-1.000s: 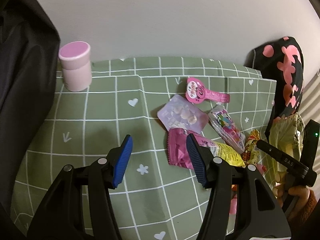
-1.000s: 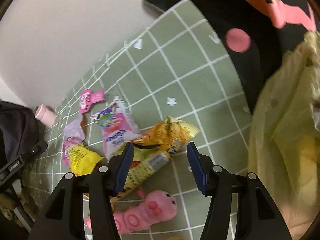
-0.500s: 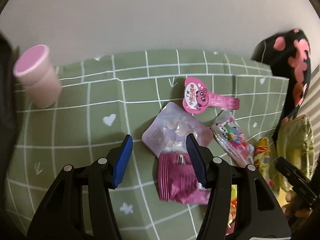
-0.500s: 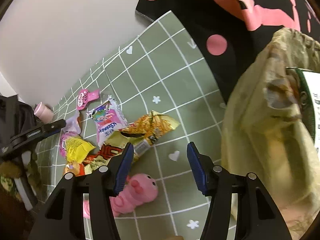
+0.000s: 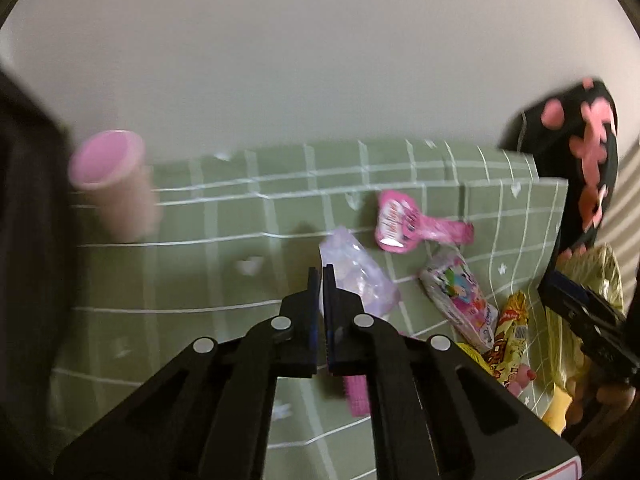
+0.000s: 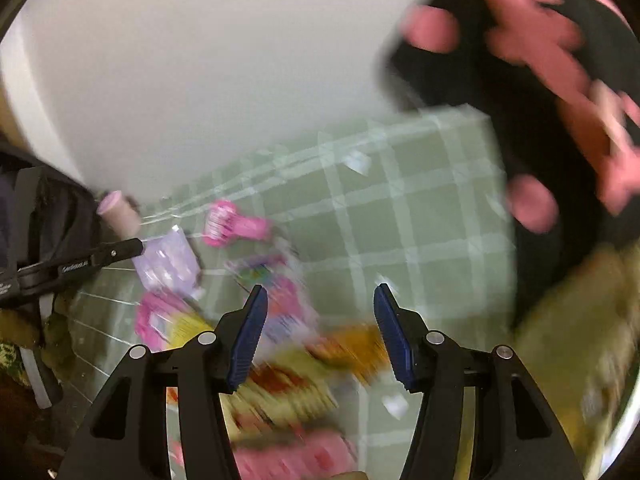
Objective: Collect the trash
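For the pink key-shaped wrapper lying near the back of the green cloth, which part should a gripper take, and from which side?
Probably the narrow tail end of the pink key-shaped wrapper, approached from above and from its right. It lies flat on the green cloth, tail pointing right with bare cloth around it, while the wide head sits close to the lilac packet. The thin tail should pinch more easily than the broad head.

A pale pink cylindrical container (image 5: pixel 114 192) with a brighter pink lid is standing at the far left of the green tablecloth (image 5: pixel 192 280) with its white grid and hearts. A black fabric (image 5: pixel 580 152) with pink blotches is hanging at the cloth's right edge.
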Available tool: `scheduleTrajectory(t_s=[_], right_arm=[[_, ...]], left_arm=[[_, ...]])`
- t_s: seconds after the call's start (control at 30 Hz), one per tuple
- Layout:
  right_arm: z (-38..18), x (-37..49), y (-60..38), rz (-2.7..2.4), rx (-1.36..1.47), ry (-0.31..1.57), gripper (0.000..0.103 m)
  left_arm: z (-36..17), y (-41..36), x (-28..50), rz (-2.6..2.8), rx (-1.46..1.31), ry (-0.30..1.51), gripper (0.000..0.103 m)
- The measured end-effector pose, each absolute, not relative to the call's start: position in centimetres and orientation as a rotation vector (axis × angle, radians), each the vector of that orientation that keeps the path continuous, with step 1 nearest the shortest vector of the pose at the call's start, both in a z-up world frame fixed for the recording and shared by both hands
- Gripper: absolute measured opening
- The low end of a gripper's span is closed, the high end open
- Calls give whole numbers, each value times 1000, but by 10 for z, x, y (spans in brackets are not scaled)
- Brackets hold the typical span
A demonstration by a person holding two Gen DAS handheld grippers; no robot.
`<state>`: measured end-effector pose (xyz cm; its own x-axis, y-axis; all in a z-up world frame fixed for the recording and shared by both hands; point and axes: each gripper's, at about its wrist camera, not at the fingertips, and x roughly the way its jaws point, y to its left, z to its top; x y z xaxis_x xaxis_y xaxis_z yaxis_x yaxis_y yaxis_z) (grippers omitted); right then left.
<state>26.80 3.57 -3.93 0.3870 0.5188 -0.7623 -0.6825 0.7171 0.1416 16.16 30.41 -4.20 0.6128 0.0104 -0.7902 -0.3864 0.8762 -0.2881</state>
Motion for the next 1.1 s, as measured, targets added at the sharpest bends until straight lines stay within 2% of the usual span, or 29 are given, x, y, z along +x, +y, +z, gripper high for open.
scheduleTrajectory(t_s=[0.3, 0.47, 0.63, 0.87, 1.1], right_arm=[[-67, 304, 145, 947, -411, 929, 52], [-89, 299, 153, 1055, -305, 1139, 52], [-85, 281, 171, 1052, -478, 1003, 52], [-98, 279, 219, 1158, -623, 1013, 52], [-79, 281, 213, 1125, -588, 970, 48]], left_arm=[[-46, 346, 106, 340, -555, 868, 2], [-50, 353, 89, 348, -578, 861, 2], [-56, 353, 90, 347, -589, 873, 9], [-59, 349, 91, 329, -580, 881, 18], [-65, 342, 102, 279, -584, 891, 23]])
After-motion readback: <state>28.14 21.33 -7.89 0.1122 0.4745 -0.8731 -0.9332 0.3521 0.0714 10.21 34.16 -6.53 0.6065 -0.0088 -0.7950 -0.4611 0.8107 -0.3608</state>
